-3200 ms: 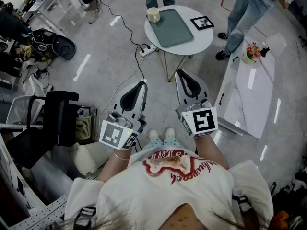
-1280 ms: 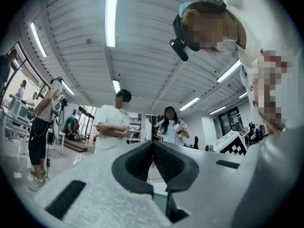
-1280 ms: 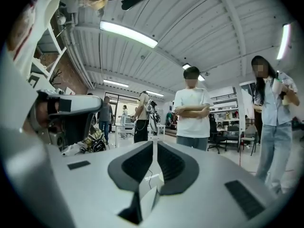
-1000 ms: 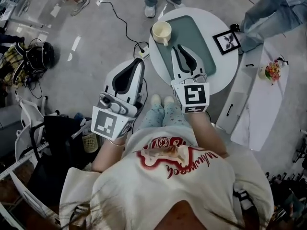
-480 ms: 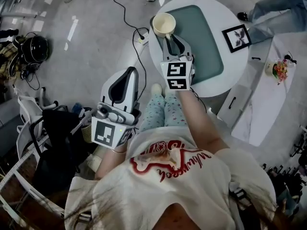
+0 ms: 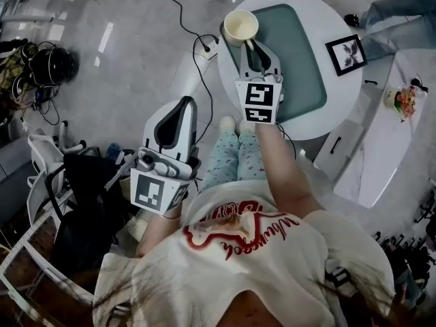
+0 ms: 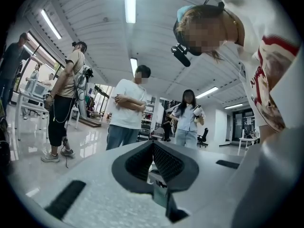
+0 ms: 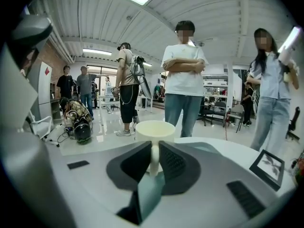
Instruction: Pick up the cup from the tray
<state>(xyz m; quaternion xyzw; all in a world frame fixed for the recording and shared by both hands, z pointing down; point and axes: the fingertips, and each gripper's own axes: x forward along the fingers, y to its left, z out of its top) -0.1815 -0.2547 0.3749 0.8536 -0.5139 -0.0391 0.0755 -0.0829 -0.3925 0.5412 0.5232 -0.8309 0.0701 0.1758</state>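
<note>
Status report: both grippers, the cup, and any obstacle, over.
Left gripper shut, empty. Right gripper shut on cup by its handle. Cup upright at corner of tray. Nothing in the way.

cup [image 6: 241,27] smooth, glossy, ceramic-like; tray [image 6: 303,56] matt green; floor [image 6: 129,67] polished, v. shiny.

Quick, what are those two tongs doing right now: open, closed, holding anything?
Left tongs: closed, holding nothing.
Right tongs: closed on the handle of the cup.
</note>
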